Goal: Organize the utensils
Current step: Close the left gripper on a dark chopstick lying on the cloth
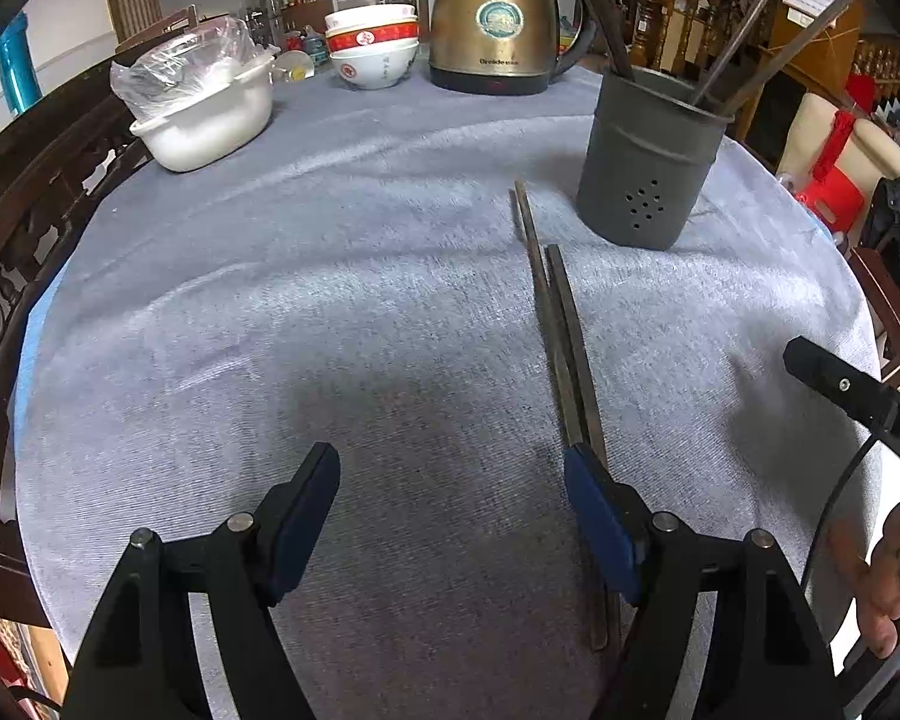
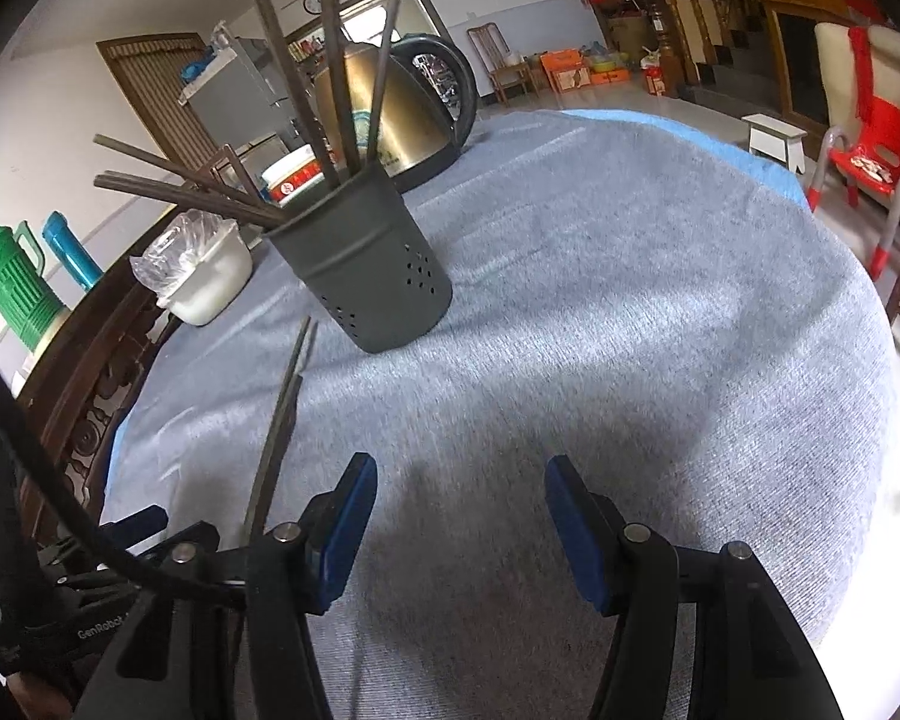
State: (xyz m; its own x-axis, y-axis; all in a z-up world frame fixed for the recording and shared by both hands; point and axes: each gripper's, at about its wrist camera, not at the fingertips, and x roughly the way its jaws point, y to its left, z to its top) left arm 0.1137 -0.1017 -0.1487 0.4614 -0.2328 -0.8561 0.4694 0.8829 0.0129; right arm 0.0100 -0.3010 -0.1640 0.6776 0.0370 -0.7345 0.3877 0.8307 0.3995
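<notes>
Two long, dark, square-sectioned chopsticks (image 1: 561, 354) lay side by side on the grey, ribbed woven tablecloth (image 1: 330, 312), running from the near edge toward the far right, their far tips staggered and ending just short of a dark grey cylindrical utensil holder (image 1: 648, 168). That holder had a matt finish, ridged bands and clusters of small round drain holes low on its wall, and several more dark chopsticks leaned out of it at spread angles. Beyond stood a brass-coloured metal kettle (image 1: 498, 24) with a black handle, stacked white and red ceramic bowls (image 1: 373, 45), and a white plastic tub (image 1: 210, 114) with crinkled clear film. The left gripper (image 1: 453, 474) tilted steeply down over the cloth, its blue-padded jaws wide apart and holding nothing, the right pad overlapping the chopsticks' near ends in its view. The right gripper (image 2: 461, 489) angled down too, jaws apart and empty, the chopsticks lying to its left.
</notes>
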